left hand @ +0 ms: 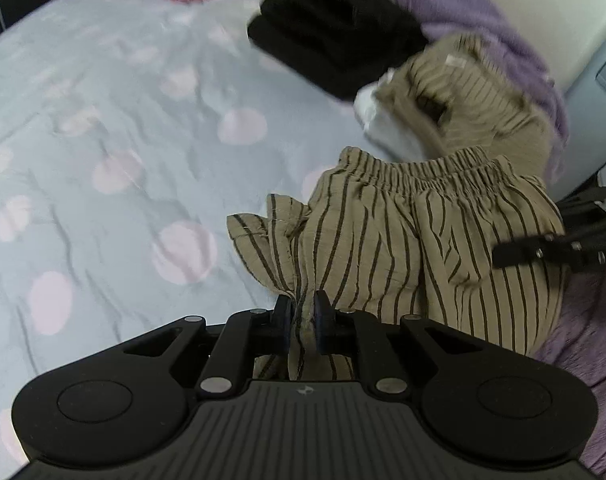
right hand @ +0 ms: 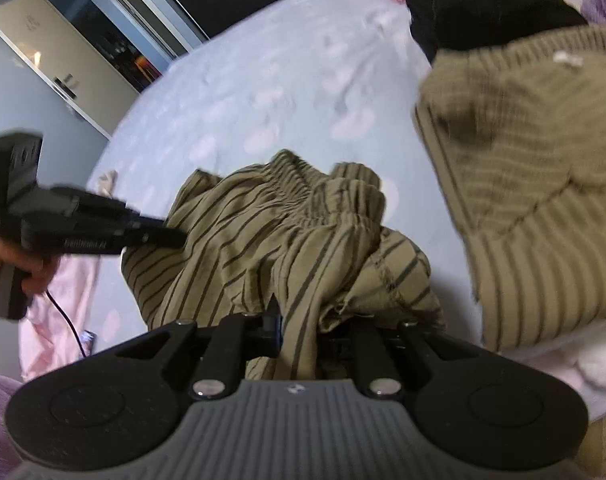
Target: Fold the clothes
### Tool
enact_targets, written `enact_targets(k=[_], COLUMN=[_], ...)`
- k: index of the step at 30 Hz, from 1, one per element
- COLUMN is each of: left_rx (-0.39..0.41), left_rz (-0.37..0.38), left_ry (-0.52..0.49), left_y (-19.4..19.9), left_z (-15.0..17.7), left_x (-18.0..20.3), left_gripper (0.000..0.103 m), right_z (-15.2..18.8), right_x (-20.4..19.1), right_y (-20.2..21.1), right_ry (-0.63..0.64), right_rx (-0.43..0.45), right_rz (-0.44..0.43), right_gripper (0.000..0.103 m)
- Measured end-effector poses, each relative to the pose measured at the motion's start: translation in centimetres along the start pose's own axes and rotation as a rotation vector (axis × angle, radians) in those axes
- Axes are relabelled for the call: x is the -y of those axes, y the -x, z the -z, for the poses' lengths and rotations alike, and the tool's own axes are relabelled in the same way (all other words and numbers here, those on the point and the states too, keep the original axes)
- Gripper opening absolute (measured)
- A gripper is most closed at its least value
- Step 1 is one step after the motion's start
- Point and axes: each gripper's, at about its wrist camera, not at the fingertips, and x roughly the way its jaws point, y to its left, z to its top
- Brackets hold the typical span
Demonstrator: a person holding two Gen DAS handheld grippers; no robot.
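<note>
Both my left gripper (left hand: 303,314) and right gripper (right hand: 303,330) pinch the striped shorts (left hand: 403,248), fingers narrow; soft, light cloth, best held near the waistband.

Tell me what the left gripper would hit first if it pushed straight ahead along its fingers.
Nothing new: the left gripper is already shut on a bunch of the striped shorts. Straight on, it would likely press further into them, then reach the dotted bedsheet beneath, though depth is hard to judge.
</note>
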Motion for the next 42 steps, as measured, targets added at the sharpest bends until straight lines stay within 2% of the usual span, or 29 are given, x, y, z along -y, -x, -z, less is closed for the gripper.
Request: enact_targets(k=[2, 6, 9, 16, 19, 24, 27, 31, 34, 39, 40, 42], left_rx=[0.057, 0.174, 0.252, 0.361, 0.369, 0.366, 0.36, 0.337, 0.3, 0.289, 0.291, 0.31], left_rz=[0.014, 0.073, 0.117, 0.258, 0.309, 0.334, 0.34, 0.296, 0.259, 0.225, 0.21, 0.156], left_ry=[0.014, 0.05, 0.059, 0.154, 0.196, 0.275, 0.356, 0.423, 0.41, 0.404, 0.385, 0.338], left_y=[1.4, 3.4, 4.0, 1.3, -1.5, -6.9, -10.0, -13.2, -14.8, -15.3, -15.0, -14.1], left_z=[-0.6, -2.0, -3.4, -7.7, -8.9, -9.6, -8.9, -8.7, -8.6, -7.9, -7.8, -8.0], left_x=[0.8, 3.0, 5.3, 10.2, 12.5, 14.8, 15.4, 15.4, 14.9, 14.0, 14.1, 14.7], left_gripper=[0.009, 0.009, 0.009, 0.009, 0.009, 0.009, 0.009, 0.009, 0.009, 0.02, 0.022, 0.038], right_z=[-1.4, -5.5, -8.9, -14.7, -16.0, -17.6, -18.6, -19.2, -19.5, -19.2, -19.0, -18.3], right_x=[-0.1, -0.3, 1.0, 6.3, 9.0, 13.2, 15.7, 18.6, 20.3, 22.6, 22.8, 23.1], right_y=[1.8, 6.2, 9.7, 16.1, 17.0, 16.0, 14.2, 10.9, 8.6, 9.1, 9.9, 11.6], right_ry=[0.027, 0.169, 0.205, 0.219, 0.188, 0.175, 0.18, 0.179, 0.162, 0.116, 0.103, 0.075], right_rx=[0.002, -0.016, -0.025, -0.032, -0.044, -0.1, -0.133, -0.152, -0.151, -0.029, 0.015, 0.097], right_rz=[-0.013, 0.023, 0.06, 0.206, 0.275, 0.365, 0.398, 0.402, 0.412, 0.43, 0.427, 0.416], right_gripper=[0.015, 0.015, 0.015, 0.015, 0.015, 0.015, 0.016, 0.017, 0.032, 0.064, 0.066, 0.067])
